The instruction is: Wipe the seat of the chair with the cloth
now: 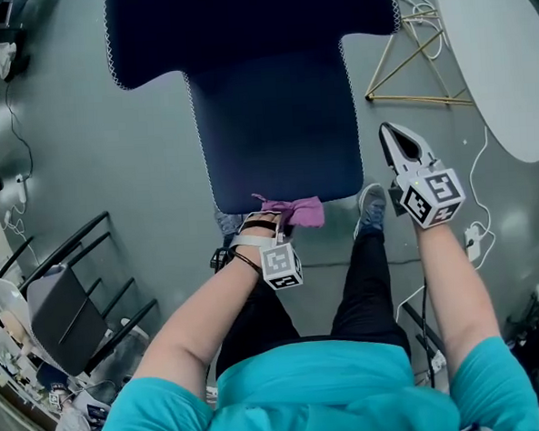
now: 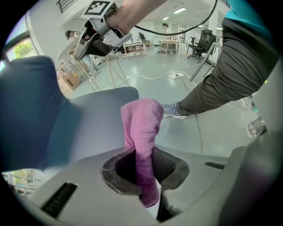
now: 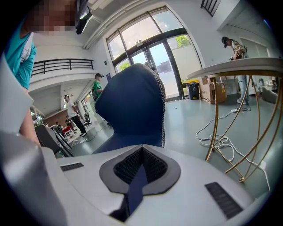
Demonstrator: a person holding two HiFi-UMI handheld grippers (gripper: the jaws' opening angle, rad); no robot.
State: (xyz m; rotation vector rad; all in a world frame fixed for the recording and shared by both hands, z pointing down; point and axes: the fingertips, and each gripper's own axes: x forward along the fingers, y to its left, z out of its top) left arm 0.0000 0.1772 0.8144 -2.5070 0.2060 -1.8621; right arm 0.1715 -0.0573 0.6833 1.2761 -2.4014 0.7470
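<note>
Left gripper [image 2: 146, 167] close in — its own view has the jaws pinching the pink cloth [image 2: 142, 128], a fold standing up past the pads. Only the head view places it: the cloth sits at the front edge of the chair seat [image 1: 273, 128], my left forearm reaching straight in. Right gripper [image 1: 397, 143] hangs off the seat's right side over the floor, arm extended, jaws pressed together and empty — its view looks at the backrest [image 3: 132, 106].
</note>
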